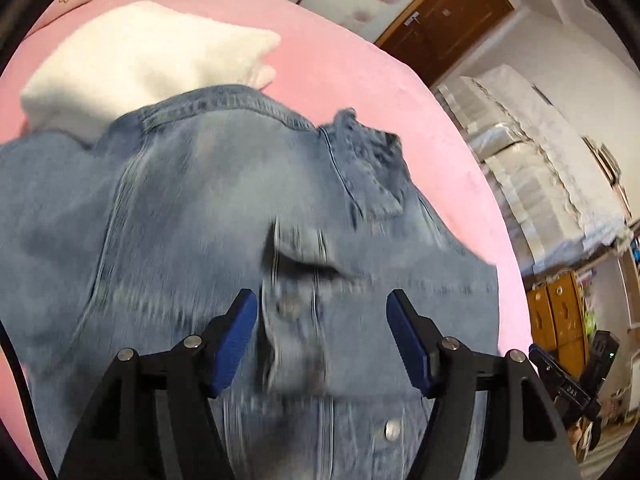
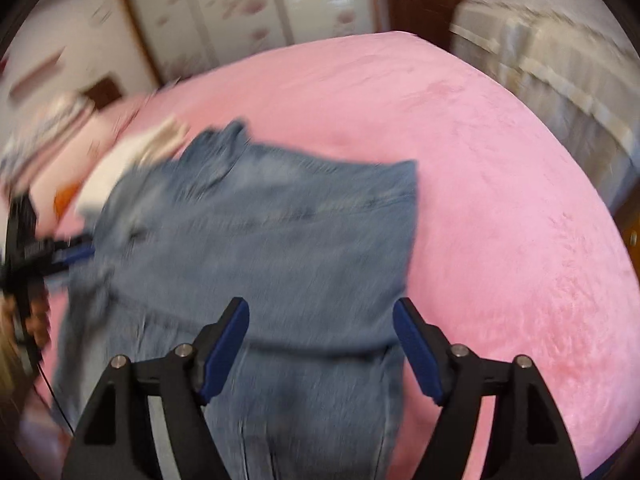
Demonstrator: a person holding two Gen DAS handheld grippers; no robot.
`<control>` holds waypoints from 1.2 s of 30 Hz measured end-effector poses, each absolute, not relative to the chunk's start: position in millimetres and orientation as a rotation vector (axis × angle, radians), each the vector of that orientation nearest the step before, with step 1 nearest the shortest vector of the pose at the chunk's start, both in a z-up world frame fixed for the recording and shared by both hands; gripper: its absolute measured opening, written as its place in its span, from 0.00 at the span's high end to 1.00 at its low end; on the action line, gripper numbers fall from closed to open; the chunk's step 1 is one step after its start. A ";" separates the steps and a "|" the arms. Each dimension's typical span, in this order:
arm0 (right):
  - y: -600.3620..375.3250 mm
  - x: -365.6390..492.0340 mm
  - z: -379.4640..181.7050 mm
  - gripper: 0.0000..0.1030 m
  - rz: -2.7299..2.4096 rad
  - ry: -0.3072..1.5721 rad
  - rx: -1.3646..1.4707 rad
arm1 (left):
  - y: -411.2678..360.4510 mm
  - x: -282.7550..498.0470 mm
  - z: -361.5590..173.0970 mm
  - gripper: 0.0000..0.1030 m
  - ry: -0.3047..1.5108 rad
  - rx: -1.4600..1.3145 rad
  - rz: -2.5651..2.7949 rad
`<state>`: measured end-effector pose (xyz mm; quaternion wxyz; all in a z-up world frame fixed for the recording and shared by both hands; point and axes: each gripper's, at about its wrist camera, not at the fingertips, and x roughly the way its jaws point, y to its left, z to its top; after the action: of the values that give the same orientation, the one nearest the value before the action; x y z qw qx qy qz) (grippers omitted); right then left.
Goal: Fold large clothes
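A light blue denim jacket (image 1: 192, 208) lies spread on the pink bed (image 1: 352, 80), its buttoned front placket running toward me. My left gripper (image 1: 322, 312) is open just above the placket, with a loose flap of denim between the jaws but not clamped. In the right wrist view the jacket (image 2: 280, 220) lies partly folded on the pink bed (image 2: 500, 200). My right gripper (image 2: 320, 320) is open and empty above the jacket's near edge. The left gripper (image 2: 60, 256) shows at the jacket's left side. Both views are blurred by motion.
A folded white garment (image 1: 132, 60) lies on the bed beyond the jacket's collar. Covered stacks (image 1: 540, 168) stand right of the bed, with a brown door (image 1: 440, 16) and wardrobe behind. The right gripper (image 1: 568, 380) shows at the bed's right edge.
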<state>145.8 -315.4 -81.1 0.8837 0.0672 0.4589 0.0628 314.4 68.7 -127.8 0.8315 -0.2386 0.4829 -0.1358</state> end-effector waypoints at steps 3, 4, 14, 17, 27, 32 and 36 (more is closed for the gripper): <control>-339.3 192.5 -89.9 0.27 0.066 0.964 0.242 | 62.9 352.0 -144.5 0.36 1.085 -0.503 -0.289; -343.8 202.7 -93.9 0.27 0.052 0.967 0.262 | 60.5 361.1 -151.9 0.36 1.104 -0.499 -0.283; -348.2 304.6 -148.8 0.47 -0.086 1.092 0.165 | 21.2 378.2 -172.0 0.84 1.169 -0.276 -0.254; -339.7 303.1 -152.5 0.88 -0.080 1.065 0.074 | 5.7 371.7 -150.9 0.90 1.110 -0.170 -0.246; -410.0 293.5 -167.7 1.00 -0.228 1.033 0.233 | -2.0 387.9 -172.4 0.83 1.056 -0.082 -0.166; -409.3 265.3 -128.1 0.99 -0.220 0.963 0.207 | 1.2 374.1 -150.8 0.61 1.064 -0.062 -0.121; -376.1 239.4 -95.0 0.82 -0.108 0.917 0.167 | -5.4 338.8 -114.1 0.37 0.989 -0.056 -0.165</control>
<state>239.4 -376.1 -95.0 0.8920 0.0805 0.4417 -0.0520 338.8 -5.4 -114.1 0.8766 -0.0267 0.4740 -0.0789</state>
